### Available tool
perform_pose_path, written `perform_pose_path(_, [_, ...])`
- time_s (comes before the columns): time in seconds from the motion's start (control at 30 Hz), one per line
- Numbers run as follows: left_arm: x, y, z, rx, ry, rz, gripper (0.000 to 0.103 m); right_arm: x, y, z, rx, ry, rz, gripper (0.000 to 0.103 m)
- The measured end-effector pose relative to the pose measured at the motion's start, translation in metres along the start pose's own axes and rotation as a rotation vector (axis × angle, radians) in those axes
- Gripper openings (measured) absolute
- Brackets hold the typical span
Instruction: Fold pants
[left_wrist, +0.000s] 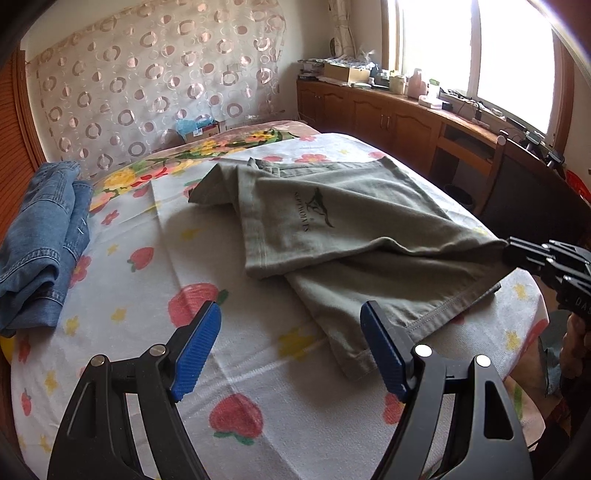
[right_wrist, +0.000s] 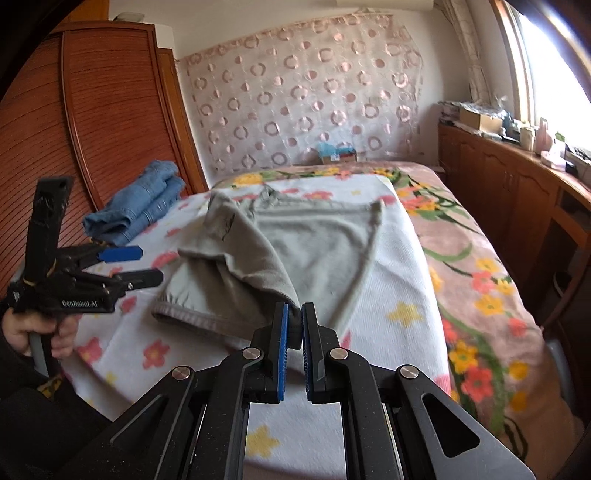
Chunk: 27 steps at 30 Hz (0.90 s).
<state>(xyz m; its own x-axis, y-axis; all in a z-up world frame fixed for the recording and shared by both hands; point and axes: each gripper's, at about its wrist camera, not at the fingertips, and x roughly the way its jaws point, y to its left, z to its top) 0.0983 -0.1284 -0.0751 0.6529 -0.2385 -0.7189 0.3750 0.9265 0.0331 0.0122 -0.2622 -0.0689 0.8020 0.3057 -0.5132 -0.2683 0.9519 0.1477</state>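
Right gripper (right_wrist: 293, 314) tilts down, clamped on the grey pants (right_wrist: 314, 240); left gripper (left_wrist: 290, 317) hovers, jaws apart.

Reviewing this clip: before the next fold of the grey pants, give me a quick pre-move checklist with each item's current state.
1. Right tool shut on the grey pants: ok.
2. Left tool open and empty: ok.
3. Pants lying flat: not ok, one layer is bunched and lifted.
4. Hem in front of left tool unobstructed: ok.
5. Folded jeans apart from the pants: ok.
6. Pants fully on the floral towel: ok.
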Motion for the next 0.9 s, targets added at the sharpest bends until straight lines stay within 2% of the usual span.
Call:
perform_pose_path(0.23, [0.002, 0.000, 0.000, -0.006, 0.003, 0.006, 0.079, -0.005, 0.002, 0.001, 0.001, 0.018, -0.030, 0.007])
perform_pose_path(0.47, [0.001, 0.005, -0.002, -0.016, -0.005, 0.015, 0.079, -0.006, -0.003, 0.002, 0.037, 0.059, -0.011, 0.007])
perform_pose_path(0.7, [-0.007, 0.017, -0.006, -0.040, -0.031, 0.022, 0.079, -0.016, -0.007, 0.013, 0.023, 0.018, -0.025, 0.025])
perform_pose_path(0.9, [-0.018, 0.038, -0.005, -0.071, -0.060, 0.043, 0.079, -0.006, 0.009, 0.030, -0.051, 0.014, -0.018, 0.026])
